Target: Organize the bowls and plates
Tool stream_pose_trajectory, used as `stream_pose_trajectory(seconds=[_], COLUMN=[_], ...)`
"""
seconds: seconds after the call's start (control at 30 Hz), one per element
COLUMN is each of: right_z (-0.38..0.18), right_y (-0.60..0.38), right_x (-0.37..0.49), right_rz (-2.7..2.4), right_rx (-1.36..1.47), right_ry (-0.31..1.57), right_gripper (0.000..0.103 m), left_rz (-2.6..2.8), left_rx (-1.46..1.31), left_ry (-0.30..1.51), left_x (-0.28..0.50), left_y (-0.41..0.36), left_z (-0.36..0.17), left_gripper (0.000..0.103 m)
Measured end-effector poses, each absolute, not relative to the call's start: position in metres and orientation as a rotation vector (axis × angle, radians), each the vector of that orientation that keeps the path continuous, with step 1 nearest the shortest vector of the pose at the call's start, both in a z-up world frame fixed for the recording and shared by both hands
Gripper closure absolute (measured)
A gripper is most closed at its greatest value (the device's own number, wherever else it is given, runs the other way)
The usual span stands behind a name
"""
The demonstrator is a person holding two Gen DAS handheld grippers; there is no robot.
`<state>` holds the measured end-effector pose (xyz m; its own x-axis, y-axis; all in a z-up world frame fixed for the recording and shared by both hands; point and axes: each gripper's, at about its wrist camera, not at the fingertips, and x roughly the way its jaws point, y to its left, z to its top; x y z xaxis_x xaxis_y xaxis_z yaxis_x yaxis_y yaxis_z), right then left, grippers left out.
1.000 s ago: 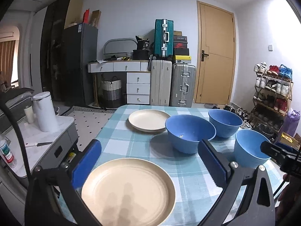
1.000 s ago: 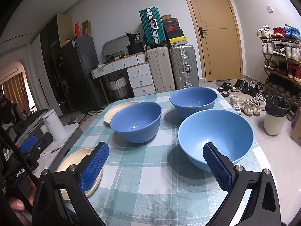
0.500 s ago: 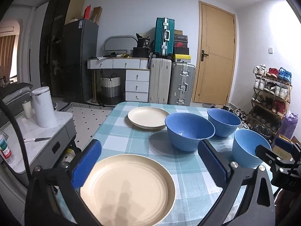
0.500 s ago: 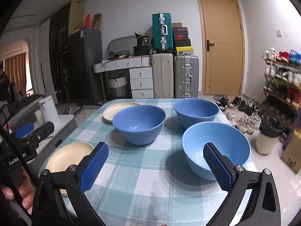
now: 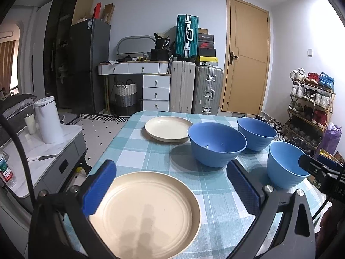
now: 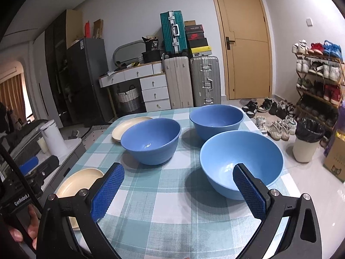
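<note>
Left gripper: tongs spread wide, nothing between them; held low over the near edge of the table, fingers either side of the near plate.
Right gripper: tongs likewise wide apart and holding nothing; its right blue pad overlaps the near bowl's rim in its own camera (contact cannot be judged).
Near plate: cream, flat on the checked tablecloth at the table's near left corner.
Far plate: cream, at the far left of the table, just beside the middle bowl.
Middle bowl: dark blue, upright, empty, centre of the table.
Far bowl: dark blue, upright, toward the far right corner, close to the middle bowl.
Near bowl: lighter blue, upright, empty, at the right side.
Hand: person's fingers wrapped round the left gripper's handle, seen at the lower left of the right camera.
Surroundings: white kettle on a side cabinet left of the table; suitcases and a wooden door behind.
</note>
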<state>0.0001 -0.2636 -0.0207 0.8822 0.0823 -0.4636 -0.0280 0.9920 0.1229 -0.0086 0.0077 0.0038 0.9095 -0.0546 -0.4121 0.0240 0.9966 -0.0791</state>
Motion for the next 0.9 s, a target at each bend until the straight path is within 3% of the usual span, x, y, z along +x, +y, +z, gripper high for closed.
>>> stream_pose_trajectory(seconds=[0.47, 0.63, 0.9], right_z=[-0.009, -0.021, 0.05], right_y=[-0.252, -0.257, -0.229], right_x=[0.001, 0.011, 0.029], right_rz=[0.126, 0.108, 0.259], right_rx=[0.068, 0.105, 0.056], right_ry=[0.463, 0.534, 0.452], right_gripper=[0.001, 0.001, 0.001], left_rz=[-0.02, -0.025, -0.028], left_rx=[-0.166, -0.19, -0.218], left_ry=[0.462, 0.498, 0.535], left_x=[0.005, 0.007, 0.035], left_y=[0.027, 0.031, 0.048], left_z=[0.016, 0.009, 0.054], left_gripper=[0.0, 0.0, 0.0])
